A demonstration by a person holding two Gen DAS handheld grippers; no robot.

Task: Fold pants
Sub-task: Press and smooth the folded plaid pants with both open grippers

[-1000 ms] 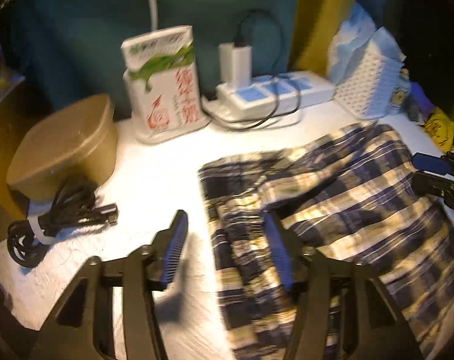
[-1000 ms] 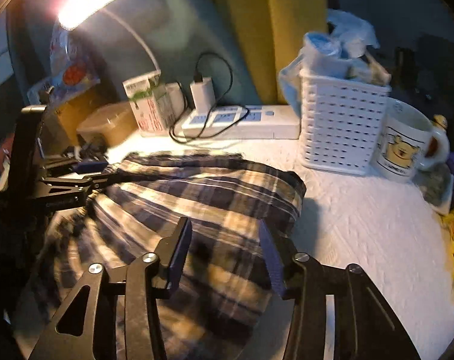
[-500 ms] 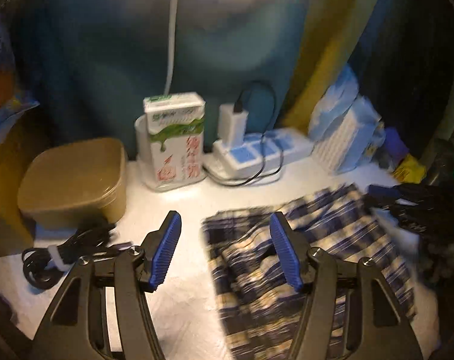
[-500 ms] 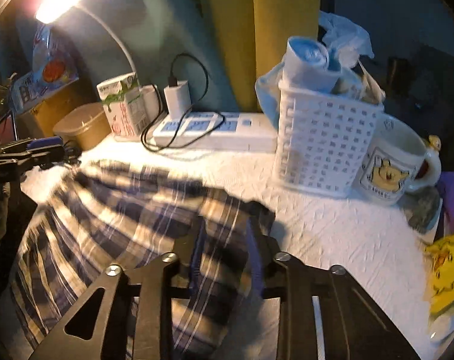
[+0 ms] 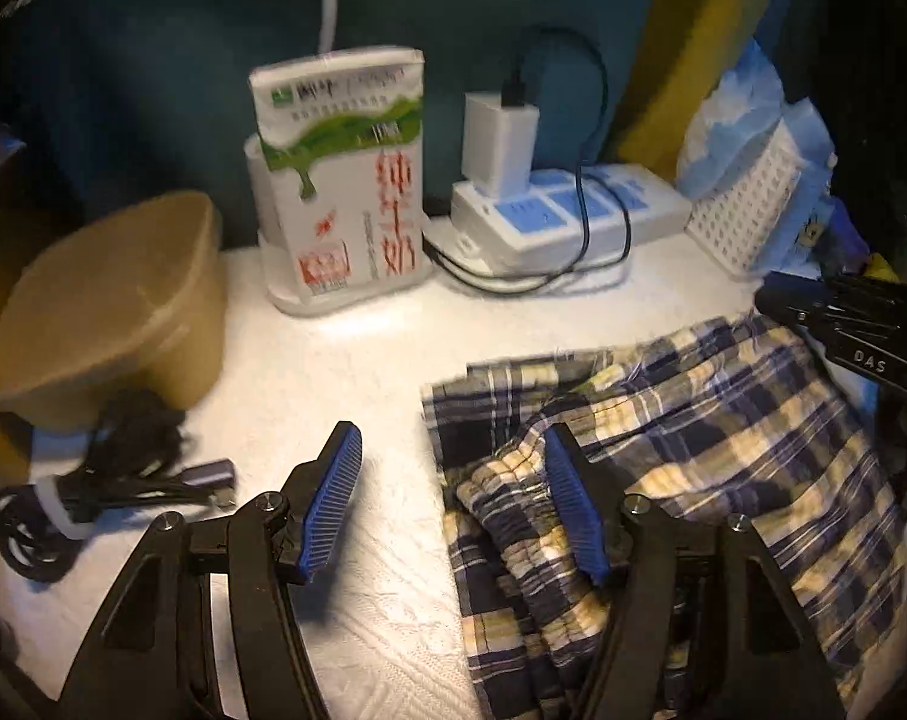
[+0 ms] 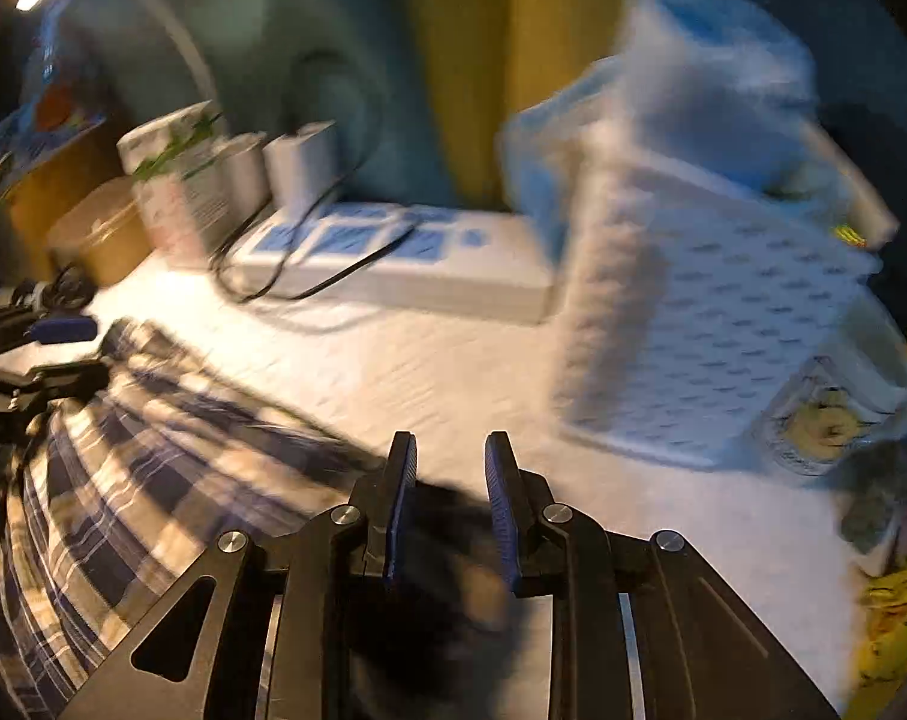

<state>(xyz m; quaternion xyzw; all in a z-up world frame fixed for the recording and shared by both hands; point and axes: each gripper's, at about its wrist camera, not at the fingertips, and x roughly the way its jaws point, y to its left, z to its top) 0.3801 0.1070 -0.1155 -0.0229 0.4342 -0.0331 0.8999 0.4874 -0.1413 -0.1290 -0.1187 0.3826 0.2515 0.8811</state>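
Since earlier, the right gripper (image 6: 450, 504) has narrowed onto the plaid pants (image 5: 693, 450); the left gripper (image 5: 453, 510) stays open, empty.

White table (image 5: 345, 360): plaid pants (image 5: 723, 420), power strip (image 5: 573, 216), carton (image 5: 339, 180), basket (image 5: 747, 210), cable (image 5: 93, 492).

Motion blur smeared the white basket (image 6: 711, 324) and mug (image 6: 837, 414) at right in the right wrist view; the pants (image 5: 663, 462) ran off the left wrist frame's bottom edge.

pants (image 5: 693, 450) on table (image 5: 333, 372); behind, left to right: tub (image 5: 111, 306), carton (image 5: 339, 180), power strip (image 5: 573, 216), basket (image 5: 747, 210)
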